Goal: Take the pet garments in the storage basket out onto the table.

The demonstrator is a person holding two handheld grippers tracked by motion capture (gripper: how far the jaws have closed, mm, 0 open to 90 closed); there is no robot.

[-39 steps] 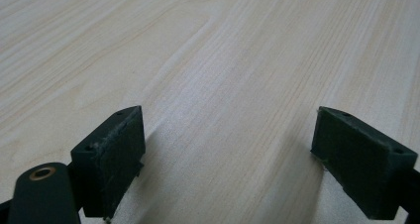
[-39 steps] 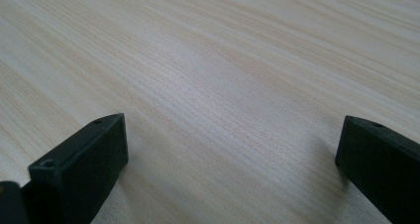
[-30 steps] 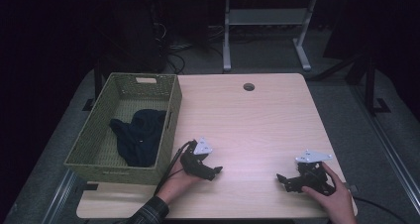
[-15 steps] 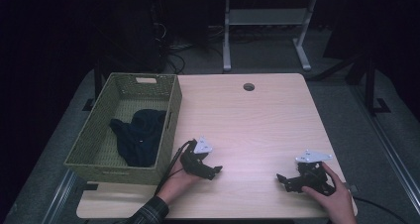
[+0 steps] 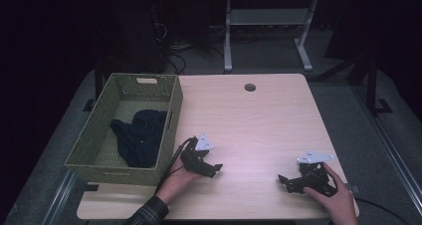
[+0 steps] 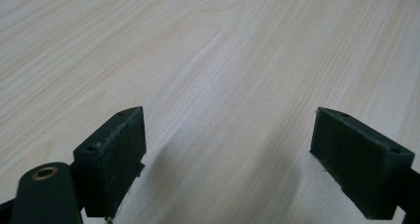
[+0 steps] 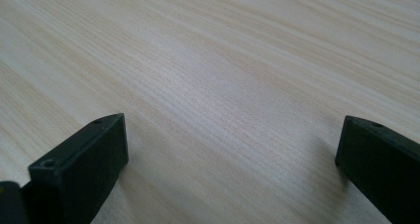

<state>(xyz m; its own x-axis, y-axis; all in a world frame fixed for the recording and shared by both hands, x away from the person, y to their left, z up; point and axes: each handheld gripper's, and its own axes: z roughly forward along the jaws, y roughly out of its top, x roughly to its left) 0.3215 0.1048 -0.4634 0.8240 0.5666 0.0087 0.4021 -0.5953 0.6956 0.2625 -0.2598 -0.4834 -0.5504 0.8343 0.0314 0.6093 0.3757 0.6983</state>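
My left gripper point(image 5: 213, 169) rests low on the light wooden table point(image 5: 249, 120) near its front, just right of a green woven basket point(image 5: 169, 88). Its jaws stand wide apart over bare wood, so the left gripper point(image 6: 228, 159) is open and holds nothing. My right gripper point(image 5: 284, 181) sits near the front right of the table, pointing left. In the right gripper view the right gripper point(image 7: 230, 169) is open too, with only wood grain between its pads. A dark blue cloth point(image 5: 142, 135) lies crumpled inside the basket.
A round cable hole point(image 5: 250, 87) sits near the table's far edge. Beyond the table stand a grey metal frame point(image 5: 266, 21) and cables on a dark floor. The basket takes up the table's left side.
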